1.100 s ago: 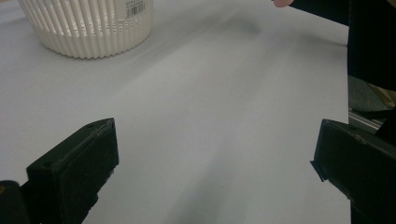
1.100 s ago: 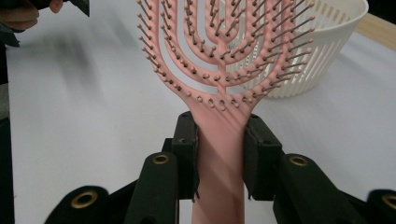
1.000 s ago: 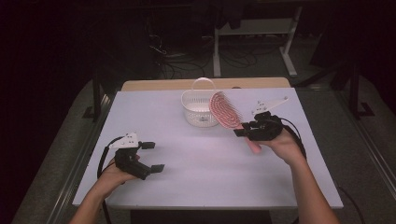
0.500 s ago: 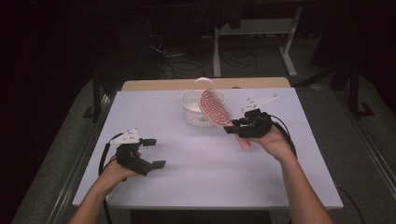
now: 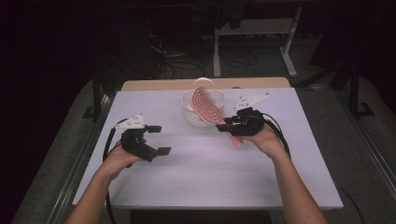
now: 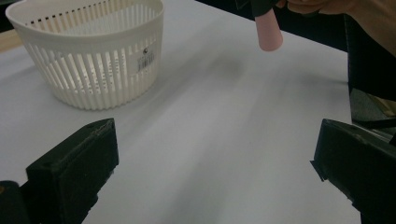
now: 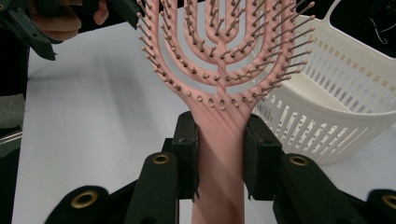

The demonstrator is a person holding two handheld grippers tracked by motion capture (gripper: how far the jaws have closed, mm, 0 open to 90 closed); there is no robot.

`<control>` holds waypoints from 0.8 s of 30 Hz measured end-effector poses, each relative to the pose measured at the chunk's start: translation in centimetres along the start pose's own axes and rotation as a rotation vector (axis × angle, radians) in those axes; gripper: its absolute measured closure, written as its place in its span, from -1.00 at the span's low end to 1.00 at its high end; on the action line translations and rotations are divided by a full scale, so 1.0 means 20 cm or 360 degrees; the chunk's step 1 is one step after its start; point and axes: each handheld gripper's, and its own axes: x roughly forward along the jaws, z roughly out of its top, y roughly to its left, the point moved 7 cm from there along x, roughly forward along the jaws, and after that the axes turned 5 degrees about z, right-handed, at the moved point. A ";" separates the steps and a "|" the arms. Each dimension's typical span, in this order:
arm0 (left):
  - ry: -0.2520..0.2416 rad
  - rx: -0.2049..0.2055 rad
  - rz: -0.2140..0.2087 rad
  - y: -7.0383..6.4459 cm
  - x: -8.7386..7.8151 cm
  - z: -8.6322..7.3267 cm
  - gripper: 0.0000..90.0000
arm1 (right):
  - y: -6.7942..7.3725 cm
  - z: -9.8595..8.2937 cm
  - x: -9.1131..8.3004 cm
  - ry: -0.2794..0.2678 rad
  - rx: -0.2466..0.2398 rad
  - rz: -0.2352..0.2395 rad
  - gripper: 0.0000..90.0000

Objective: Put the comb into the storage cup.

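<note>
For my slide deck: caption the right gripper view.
Right gripper clamps pink hairbrush beside white basket.

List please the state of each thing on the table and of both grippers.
Pink hairbrush: clamped at its handle, lifted, head over the basket rim.
White basket: upright on the table, nothing seen inside.
Right gripper: shut on the hairbrush.
Left gripper: open, holds nothing, low over the table.
</note>
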 end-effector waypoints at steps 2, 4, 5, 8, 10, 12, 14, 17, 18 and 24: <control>-0.0011 0.0004 -0.0011 0.00 0.01 0.02 -1.00 | 0.00 0.00 0.00 -0.0010 0.0001 -0.0004 0.52; -0.0018 0.0009 -0.0019 0.00 0.03 0.04 -1.00 | 0.00 -0.01 0.00 -0.0007 0.0002 -0.0007 0.52; -0.0021 0.0009 -0.0027 0.00 0.04 0.04 -1.00 | 0.00 -0.01 0.00 -0.0004 0.0003 -0.0010 0.52; -0.0022 0.0009 -0.0047 0.00 0.07 0.05 -1.00 | 0.00 -0.02 0.00 -0.0010 0.0004 -0.0015 0.52; -0.0022 0.0015 -0.0052 0.00 0.09 0.06 -1.00 | -0.01 -0.02 -0.01 -0.0015 0.0006 -0.0022 0.52; -0.0033 0.0004 -0.0062 0.00 0.11 0.05 -1.00 | -0.01 -0.04 -0.01 -0.0021 0.0007 -0.0023 0.52; -0.0018 0.0009 -0.0070 -0.01 0.12 0.05 -1.00 | -0.01 -0.04 -0.01 -0.0020 0.0005 -0.0029 0.52; -0.0010 0.0001 -0.0083 -0.02 0.12 0.03 -1.00 | -0.01 -0.05 0.00 -0.0022 0.0008 -0.0032 0.52; -0.0005 0.0001 -0.0086 -0.02 0.13 0.03 -1.00 | -0.01 -0.05 0.00 -0.0024 0.0011 -0.0030 0.52; -0.0013 -0.0002 -0.0086 -0.04 0.13 0.03 -1.00 | 0.00 -0.08 0.02 -0.0013 0.0018 -0.0035 0.52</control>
